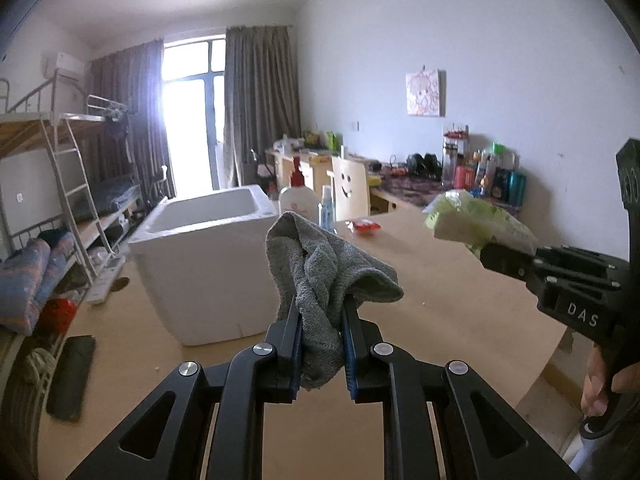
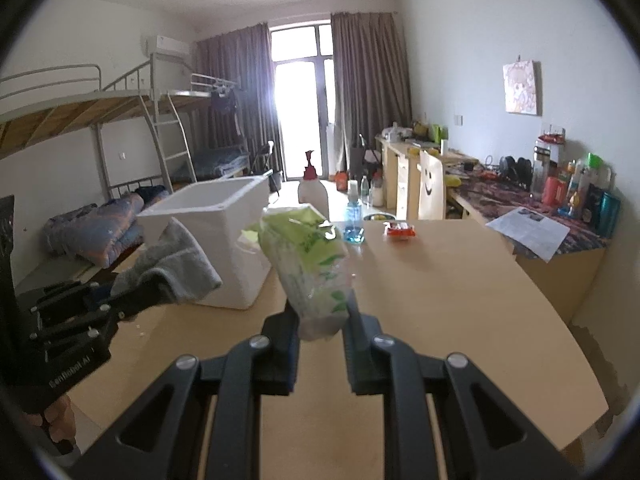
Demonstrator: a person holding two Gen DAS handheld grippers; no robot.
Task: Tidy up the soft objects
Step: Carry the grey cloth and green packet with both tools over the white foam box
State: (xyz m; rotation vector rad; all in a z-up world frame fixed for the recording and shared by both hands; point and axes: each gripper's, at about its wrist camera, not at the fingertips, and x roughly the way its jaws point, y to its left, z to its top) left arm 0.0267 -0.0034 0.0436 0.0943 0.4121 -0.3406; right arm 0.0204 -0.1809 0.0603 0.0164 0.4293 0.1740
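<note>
Both grippers were matte black, with angular linkage arms pinned by round silver screws. The left gripper (image 1: 320, 312) carried blue ribbed pads (image 1: 349, 344); the right gripper (image 2: 320, 312) had dark ones. White lettering marked their bodies ("DAS" showed on one).

We are looking across a tan tabletop (image 2: 460, 280) at white walls (image 2: 480, 40), daylight glaring through a glass door (image 2: 302, 116) between grey curtains (image 2: 368, 88), with metal bunk beds (image 2: 120, 104) standing left and a cluttered desk (image 2: 500, 192) lining the right wall.
</note>
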